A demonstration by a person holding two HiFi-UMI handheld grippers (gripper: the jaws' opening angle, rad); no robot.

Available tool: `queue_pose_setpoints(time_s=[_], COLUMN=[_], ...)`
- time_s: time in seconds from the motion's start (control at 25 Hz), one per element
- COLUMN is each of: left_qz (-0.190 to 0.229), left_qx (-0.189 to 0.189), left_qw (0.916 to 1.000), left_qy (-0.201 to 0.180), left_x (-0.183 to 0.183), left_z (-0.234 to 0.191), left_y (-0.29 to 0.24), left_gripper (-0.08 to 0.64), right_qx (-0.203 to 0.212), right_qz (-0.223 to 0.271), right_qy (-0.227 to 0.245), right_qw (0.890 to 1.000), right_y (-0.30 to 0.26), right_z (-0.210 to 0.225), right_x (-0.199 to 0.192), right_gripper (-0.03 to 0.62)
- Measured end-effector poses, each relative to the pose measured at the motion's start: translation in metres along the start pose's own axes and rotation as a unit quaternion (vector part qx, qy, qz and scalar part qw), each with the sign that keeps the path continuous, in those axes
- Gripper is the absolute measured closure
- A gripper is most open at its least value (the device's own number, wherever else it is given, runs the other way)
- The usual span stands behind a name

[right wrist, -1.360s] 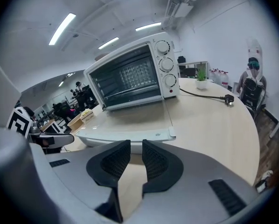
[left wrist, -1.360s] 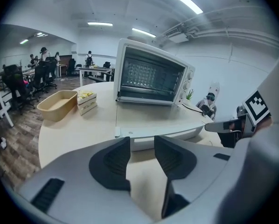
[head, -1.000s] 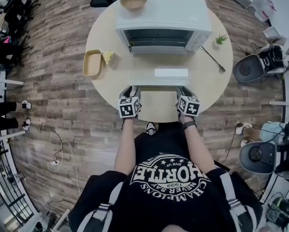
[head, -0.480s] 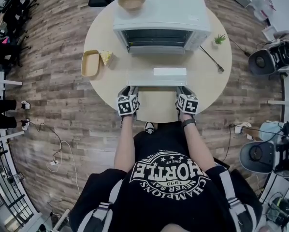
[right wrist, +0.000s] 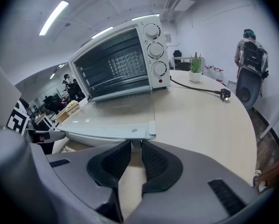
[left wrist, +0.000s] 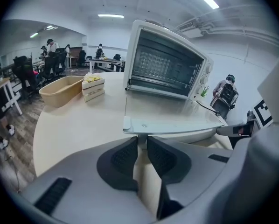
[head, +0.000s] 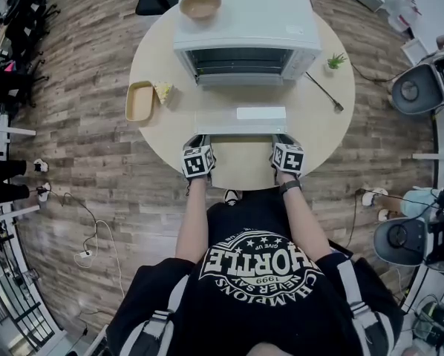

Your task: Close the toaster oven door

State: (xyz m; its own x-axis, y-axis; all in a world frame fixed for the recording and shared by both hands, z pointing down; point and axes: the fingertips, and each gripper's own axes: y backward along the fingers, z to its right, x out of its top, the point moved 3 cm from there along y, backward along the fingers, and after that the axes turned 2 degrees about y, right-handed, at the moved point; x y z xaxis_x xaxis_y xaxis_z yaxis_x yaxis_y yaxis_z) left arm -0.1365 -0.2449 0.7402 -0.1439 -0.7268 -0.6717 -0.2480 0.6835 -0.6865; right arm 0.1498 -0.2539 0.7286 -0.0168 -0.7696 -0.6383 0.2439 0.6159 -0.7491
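Toaster oven (head: 244,47) is seen at the far side of the round table (head: 322,121), with its glass door (head: 240,121) dropped flat toward the person. The left gripper (head: 200,141) is held at the door's near left corner and the right gripper (head: 284,140) at its near right corner, both angled downward. The jaws of each have just been closing. Each pair is narrowed onto a slim white post of the door handle (left wrist: 191,136), just under the door's front edge, and the pads are seen pressed against the post on both sides.
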Motion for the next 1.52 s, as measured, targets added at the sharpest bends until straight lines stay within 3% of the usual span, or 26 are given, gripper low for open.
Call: queue_pose_setpoints(time_s=[1.52], left_qz=[0.028], left_qx=[-0.001], left_qw=[0.9996], left_qy=[0.006], left_x=[0.011], left_z=[0.004], left_y=[0.015], left_gripper=[0.485], right_qx=[-0.005], right_qz=[0.019], right_qy=[-0.002], right_qw=[1.000], right_y=[0.017], right_z=[-0.003], right_x=[0.010], right_gripper=[0.502])
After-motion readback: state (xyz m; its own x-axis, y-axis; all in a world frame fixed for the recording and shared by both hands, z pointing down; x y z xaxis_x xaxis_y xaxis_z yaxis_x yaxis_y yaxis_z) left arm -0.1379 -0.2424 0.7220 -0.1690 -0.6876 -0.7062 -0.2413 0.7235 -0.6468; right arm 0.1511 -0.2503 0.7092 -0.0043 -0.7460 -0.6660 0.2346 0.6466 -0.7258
